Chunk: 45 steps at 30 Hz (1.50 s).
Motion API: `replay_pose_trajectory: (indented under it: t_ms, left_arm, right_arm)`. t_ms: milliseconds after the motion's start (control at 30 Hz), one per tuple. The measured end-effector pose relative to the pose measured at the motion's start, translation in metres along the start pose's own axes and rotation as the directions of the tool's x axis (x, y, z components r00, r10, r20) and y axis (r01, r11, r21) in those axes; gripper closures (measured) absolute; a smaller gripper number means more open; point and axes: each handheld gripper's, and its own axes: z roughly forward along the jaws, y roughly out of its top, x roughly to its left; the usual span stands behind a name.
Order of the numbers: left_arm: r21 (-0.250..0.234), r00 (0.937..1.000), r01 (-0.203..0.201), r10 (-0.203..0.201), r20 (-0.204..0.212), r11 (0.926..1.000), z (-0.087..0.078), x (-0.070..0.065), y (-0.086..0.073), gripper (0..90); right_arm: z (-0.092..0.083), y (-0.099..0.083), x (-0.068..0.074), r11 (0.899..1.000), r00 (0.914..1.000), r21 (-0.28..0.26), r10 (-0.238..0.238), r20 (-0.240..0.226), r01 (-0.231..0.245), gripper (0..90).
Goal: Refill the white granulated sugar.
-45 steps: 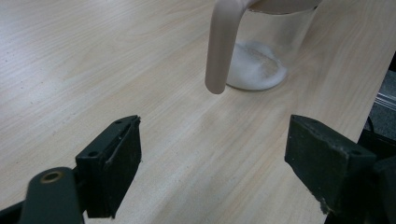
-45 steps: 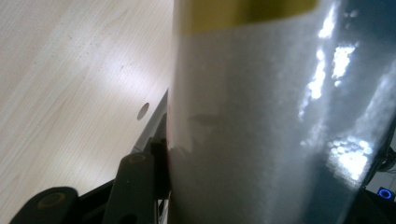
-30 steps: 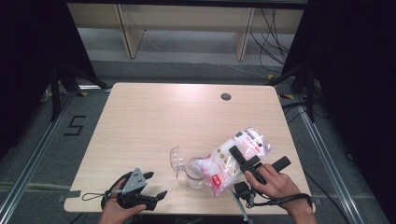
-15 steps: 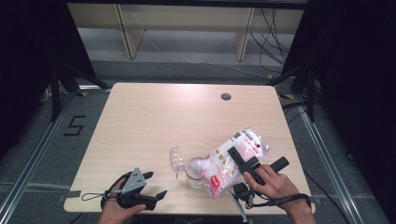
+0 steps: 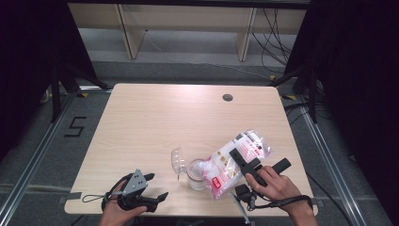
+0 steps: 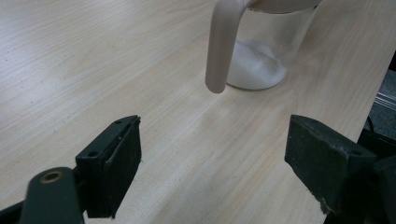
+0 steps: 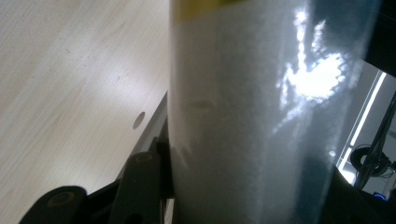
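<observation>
The right claw holds the bag tilted over the jar near the counter's front edge; the left claw stands wide, holding nothing

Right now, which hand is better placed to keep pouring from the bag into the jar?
The right. Its gripper is clamped on the bag, tilted with its low end at the jar. The left gripper rests open near the table edge, apart from the jar, holding nothing.

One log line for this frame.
right gripper: shut on bag, tipped over jar | left gripper: open, idle | lid: beside jar
</observation>
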Motion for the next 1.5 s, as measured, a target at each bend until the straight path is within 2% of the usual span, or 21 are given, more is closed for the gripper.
replay_pose_trajectory:
  t_ms: [33, 200, 233, 333, 367, 567, 633, 733, 1067, 1167, 1333, 1433, 1467, 1500]
  left_arm:
    - [0.004, 1.0, -0.004, 0.004, 0.0, 1.0, 0.0, 0.0, 0.0, 18.3]
    - [0.004, 1.0, 0.0, 0.0, -0.002, 1.0, 0.0, 0.0, 0.0, 18.3]
    - [0.009, 1.0, -0.006, 0.006, -0.003, 0.9999, -0.001, 0.001, 0.0, 18.3]
    - [0.008, 1.0, -0.006, 0.006, -0.003, 0.9999, -0.001, 0.001, 0.0, 18.3]
    - [0.009, 1.0, -0.005, 0.005, -0.003, 0.9999, -0.001, 0.0, 0.0, 18.3]
    - [0.009, 1.0, -0.008, 0.008, -0.006, 0.9999, -0.001, 0.001, 0.0, 18.3]
    - [0.003, 1.0, -0.001, 0.001, -0.002, 1.0, 0.0, 0.0, 0.0, 18.3]
    - [0.009, 1.0, -0.005, 0.005, -0.003, 0.9999, -0.001, 0.001, 0.0, 18.3]
    - [0.01, 1.0, -0.005, 0.005, -0.003, 0.9999, 0.0, 0.001, 0.0, 18.3]
    - [0.005, 1.0, -0.001, 0.001, -0.001, 1.0, 0.0, 0.0, 0.0, 18.3]
    - [0.013, 0.9999, -0.009, 0.009, -0.006, 0.9999, -0.001, 0.001, 0.0, 18.3]
    - [0.013, 1.0, -0.005, 0.005, -0.007, 0.9999, -0.001, 0.001, 0.0, 18.3]
    - [0.013, 1.0, -0.005, 0.005, -0.006, 0.9999, -0.001, 0.001, 0.0, 18.3]
    - [0.014, 1.0, -0.005, 0.005, -0.006, 0.9999, -0.001, 0.001, 0.0, 18.3]
  right_arm:
    - [0.0, 0.001, 0.002, 1.0, 0.9997, 0.008, 0.025, -0.006, -0.025, 60.7]
    - [0.0, 0.0, 0.002, 1.0, 0.9997, 0.005, 0.022, -0.011, -0.022, 61.0]
    - [0.001, 0.0, 0.001, 1.0, 0.9999, -0.003, 0.007, -0.009, -0.007, 61.1]
    - [0.001, 0.0, 0.001, 1.0, 0.9999, -0.003, 0.011, -0.008, -0.011, 61.3]
    - [0.0, 0.0, 0.002, 1.0, 0.9996, 0.005, 0.025, -0.011, -0.025, 61.4]
    - [0.002, 0.003, 0.004, 1.0, 0.9995, -0.01, 0.021, -0.022, -0.022, 61.6]
    - [0.002, 0.004, 0.005, 0.999, 0.999, -0.008, 0.036, -0.026, -0.037, 61.7]
    - [0.004, 0.004, 0.004, 1.0, 0.9995, -0.022, 0.012, -0.029, -0.012, 61.8]
    - [0.004, 0.003, 0.008, 0.999, 0.9983, -0.011, 0.048, -0.033, -0.048, 62.2]
    - [0.006, 0.003, 0.009, 0.999, 0.9987, -0.034, 0.041, -0.03, -0.042, 62.4]
    - [0.007, 0.001, 0.014, 0.997, 0.9961, -0.029, 0.073, -0.05, -0.075, 63.0]
    - [0.008, 0.0, 0.014, 0.997, 0.9968, -0.031, 0.069, -0.04, -0.071, 63.1]
    - [0.008, 0.0, 0.013, 0.998, 0.9985, -0.034, 0.042, -0.036, -0.043, 63.2]
    - [0.008, 0.0, 0.013, 0.998, 0.9982, -0.033, 0.047, -0.037, -0.048, 63.3]
